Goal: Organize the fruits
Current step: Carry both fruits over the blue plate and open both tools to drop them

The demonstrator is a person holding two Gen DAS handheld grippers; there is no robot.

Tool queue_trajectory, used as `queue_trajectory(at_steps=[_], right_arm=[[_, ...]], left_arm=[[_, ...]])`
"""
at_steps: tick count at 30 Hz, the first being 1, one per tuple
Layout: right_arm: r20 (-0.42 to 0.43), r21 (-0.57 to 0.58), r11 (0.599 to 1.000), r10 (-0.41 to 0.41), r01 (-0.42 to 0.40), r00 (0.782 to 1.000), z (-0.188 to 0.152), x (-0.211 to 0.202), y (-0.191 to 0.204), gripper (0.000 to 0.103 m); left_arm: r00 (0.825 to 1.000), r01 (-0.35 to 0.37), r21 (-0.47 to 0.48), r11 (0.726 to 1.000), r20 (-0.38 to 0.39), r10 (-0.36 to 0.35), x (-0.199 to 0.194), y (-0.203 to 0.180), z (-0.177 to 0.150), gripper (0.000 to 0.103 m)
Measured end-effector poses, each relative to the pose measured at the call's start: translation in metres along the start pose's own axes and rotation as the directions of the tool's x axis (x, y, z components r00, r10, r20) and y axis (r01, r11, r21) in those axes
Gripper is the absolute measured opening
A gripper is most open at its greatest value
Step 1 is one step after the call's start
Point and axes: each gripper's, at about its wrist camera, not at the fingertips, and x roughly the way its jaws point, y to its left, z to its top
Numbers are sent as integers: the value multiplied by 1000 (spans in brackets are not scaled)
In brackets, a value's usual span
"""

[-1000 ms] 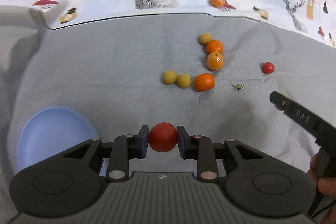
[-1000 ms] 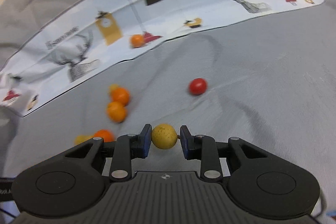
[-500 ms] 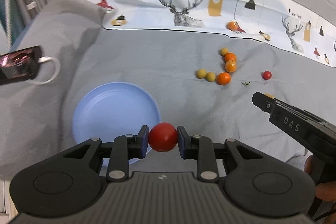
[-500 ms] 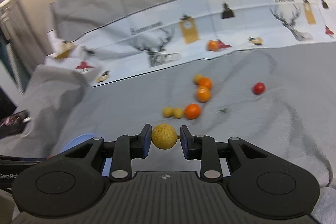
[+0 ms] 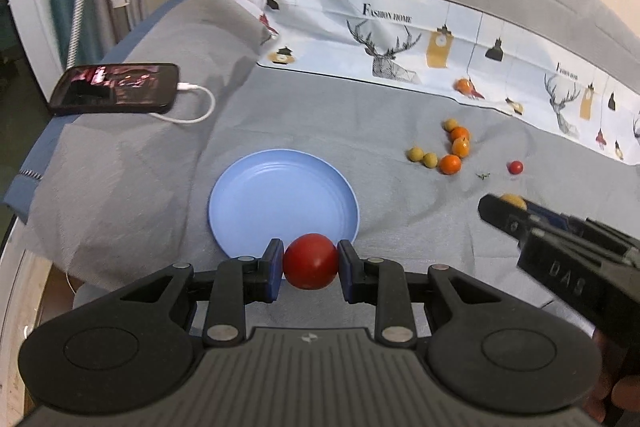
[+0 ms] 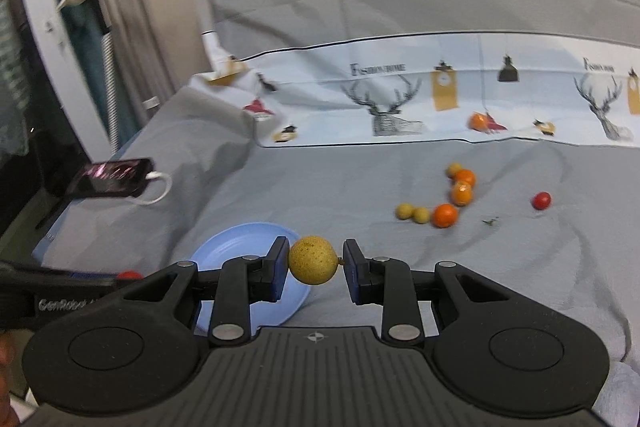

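Observation:
My left gripper (image 5: 310, 263) is shut on a red tomato (image 5: 310, 261), held above the near edge of an empty blue plate (image 5: 280, 199) on the grey bed. My right gripper (image 6: 313, 263) is shut on a round yellow fruit (image 6: 313, 259), to the right of the plate (image 6: 240, 247) and above its near right rim. In the left wrist view the right gripper (image 5: 504, 207) reaches in from the right. Loose fruit lies further back: three oranges (image 5: 450, 164), small yellow fruits (image 5: 416, 153) and a small red tomato (image 5: 515, 167).
A phone (image 5: 114, 89) on a white charging cable lies on the raised grey bedding at the left. A printed white sheet (image 5: 420, 43) with one more orange (image 5: 463, 85) crosses the back. The bed's left edge drops off beside the plate.
Both grippers have pulled back and up from the fruit cluster, toward the left, each carrying its fruit. The blue plate has come fully into view under them.

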Motion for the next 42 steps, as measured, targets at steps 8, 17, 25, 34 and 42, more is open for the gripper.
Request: queue_trajectory(at_steps=[8,17,25,34,42], right_arm=[[-24,-73,997,18,-20,1000,-7,-5,30,31],[-41,-99,995,21,-25,999,-9,0,40,31],[-67,-107,994,19,-27,998,-10,11,41,31],[-119,-114,993,23,-37,993,-16,38,39,31],[-169,-118,992,33,-53,985,-19,74,35,31]], left_arm=[[1000,11,-40,999,13,-10,-8,16,-8,32],[1000,15,-51,999,13,-14,-7,23,-8,32],[1000,-1,-52,999,-15,0,6,25,-5,32],[998,-39,-33,999,-59,37,36,26,6,32],[991,-90,9,996,-97,90,75,23,23,32]])
